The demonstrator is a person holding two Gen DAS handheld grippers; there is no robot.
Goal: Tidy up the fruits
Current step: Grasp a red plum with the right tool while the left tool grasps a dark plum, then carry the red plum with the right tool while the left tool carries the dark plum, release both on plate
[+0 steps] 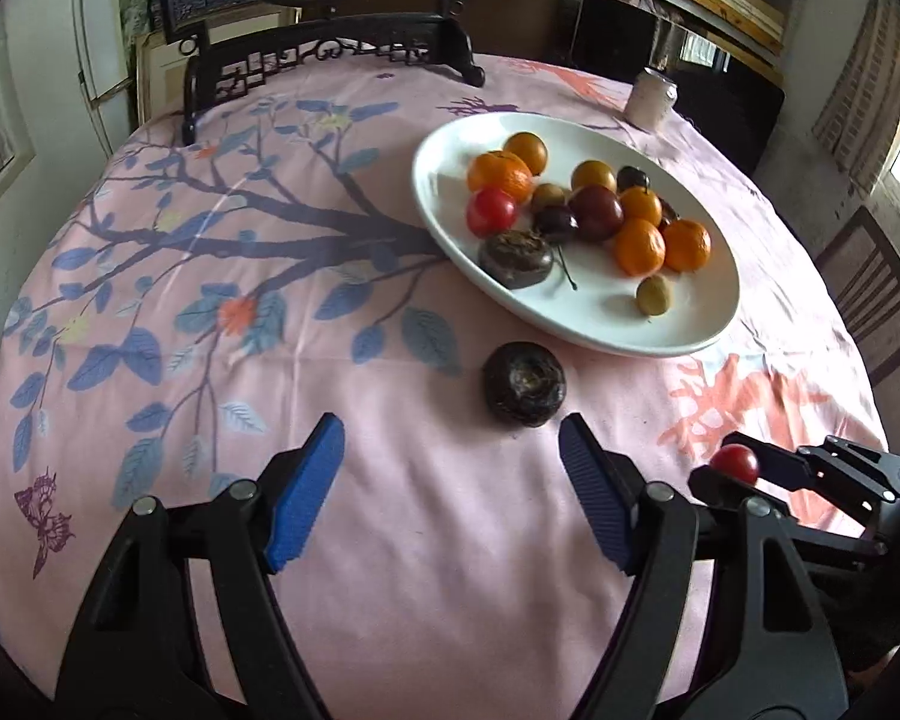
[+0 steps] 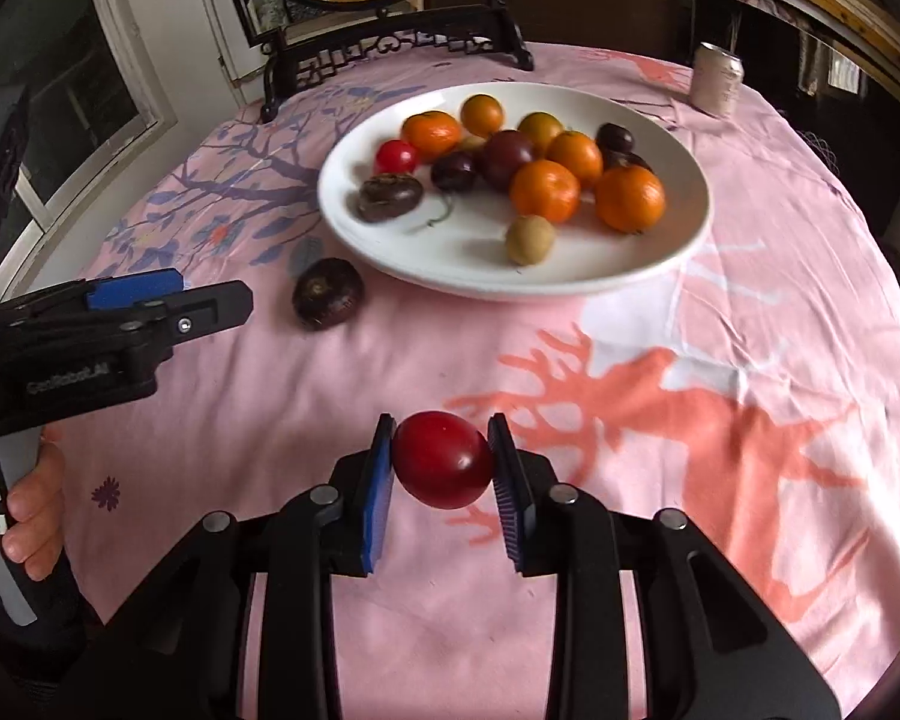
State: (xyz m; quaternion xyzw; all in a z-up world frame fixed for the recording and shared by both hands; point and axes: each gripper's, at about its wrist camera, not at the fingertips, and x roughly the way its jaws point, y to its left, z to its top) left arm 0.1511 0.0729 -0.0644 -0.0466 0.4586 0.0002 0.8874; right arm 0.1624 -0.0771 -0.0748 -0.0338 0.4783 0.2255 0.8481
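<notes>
- Red fruit [image 2: 442, 459]: clamped in right gripper [image 2: 442, 468] jaws above the table [image 2: 750, 312], plate [image 2: 480, 276] at 12 o'clock.
- Risk: smooth round skin; slack pads would drop it.
- Left gripper [image 1: 453, 480]: jaws open, empty; dark fruit [image 1: 523, 384] at 12 o'clock could roll if nudged.

A lived-in home, most likely a dining room, is being shown. The middle of both views is being filled by a round table [image 1: 390, 540] draped in a pink cloth printed with blue branches and coral shapes. A white plate [image 2: 570, 276] of mixed fruit is being kept on it, with a drinks can [image 2: 716, 79] near the far edge. At the top of the frame a carved dark wooden stand [image 1: 330, 60] with a round painted panel is being displayed. Wooden shelves are being glimpsed at upper right, a slatted chair [image 1: 876, 294] at right, and a window at left.
</notes>
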